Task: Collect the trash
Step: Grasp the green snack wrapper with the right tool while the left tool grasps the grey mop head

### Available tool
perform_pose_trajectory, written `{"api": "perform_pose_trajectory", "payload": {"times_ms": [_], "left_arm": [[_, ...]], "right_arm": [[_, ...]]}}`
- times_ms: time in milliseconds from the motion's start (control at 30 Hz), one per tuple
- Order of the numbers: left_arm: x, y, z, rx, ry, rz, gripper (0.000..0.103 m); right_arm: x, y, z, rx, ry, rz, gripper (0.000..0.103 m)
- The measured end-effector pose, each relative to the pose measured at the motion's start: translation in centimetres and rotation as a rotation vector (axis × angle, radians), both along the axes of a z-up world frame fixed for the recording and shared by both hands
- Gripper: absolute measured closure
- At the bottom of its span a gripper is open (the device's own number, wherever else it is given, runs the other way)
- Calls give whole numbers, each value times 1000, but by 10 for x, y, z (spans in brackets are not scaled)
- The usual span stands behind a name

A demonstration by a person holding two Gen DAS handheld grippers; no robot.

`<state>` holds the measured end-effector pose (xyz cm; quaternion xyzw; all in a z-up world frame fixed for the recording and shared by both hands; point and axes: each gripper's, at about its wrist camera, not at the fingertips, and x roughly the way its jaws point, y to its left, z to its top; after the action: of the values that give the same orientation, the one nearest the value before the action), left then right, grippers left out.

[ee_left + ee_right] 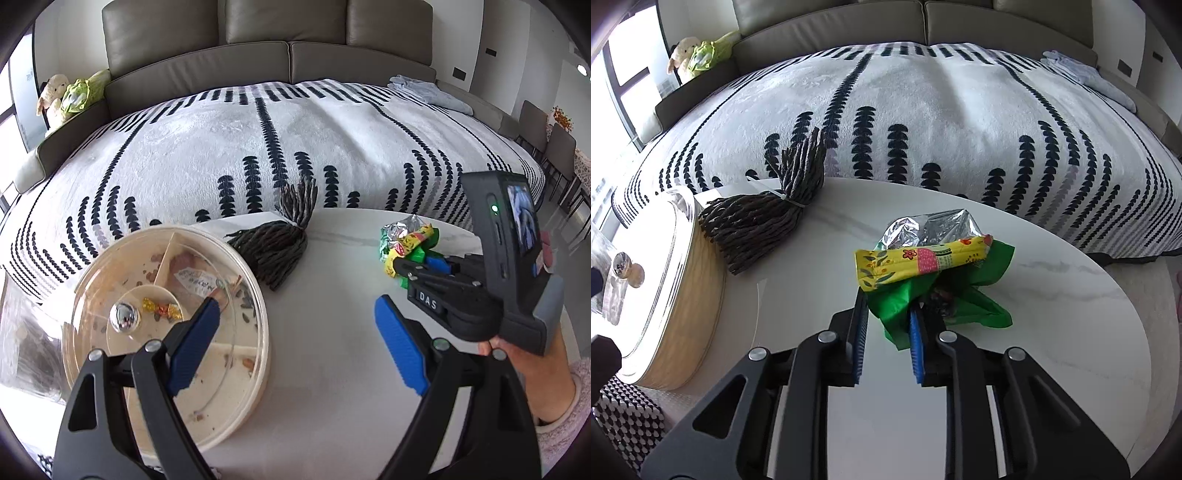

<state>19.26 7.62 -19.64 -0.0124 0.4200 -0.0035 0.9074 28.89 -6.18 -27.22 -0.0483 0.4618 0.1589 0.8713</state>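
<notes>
I am reading only one clear label: the white letters "DAS" on a black block of the right gripper [415, 264], just behind its blue fingers. Inside the round snack tray [236, 413], a white paper slip [195, 282] is showing print too small for me to read.

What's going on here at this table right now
A person is clearing trash off a white table with two handheld grippers. The right gripper is closed around a bundle of wrappers: green plastic, a yellow printed packet and crumpled foil. The left gripper hangs open beside a round lidded snack tray, holding nothing. A dark tassel lies between tray and wrappers.
</notes>
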Motion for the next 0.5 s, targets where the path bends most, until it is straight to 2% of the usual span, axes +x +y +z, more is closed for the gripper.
{"api": "perform_pose_trajectory", "payload": {"times_ms": [233, 333, 500], "left_arm": [[55, 4, -9, 66, 33, -40, 17], [75, 5, -15, 65, 49, -72, 17], [100, 2, -35, 105, 93, -121, 17]], "right_arm": [[1, 3, 5, -1, -24, 30, 90], [3, 5, 7, 6, -31, 46, 90], [14, 12, 10, 25, -19, 89, 90]]}}
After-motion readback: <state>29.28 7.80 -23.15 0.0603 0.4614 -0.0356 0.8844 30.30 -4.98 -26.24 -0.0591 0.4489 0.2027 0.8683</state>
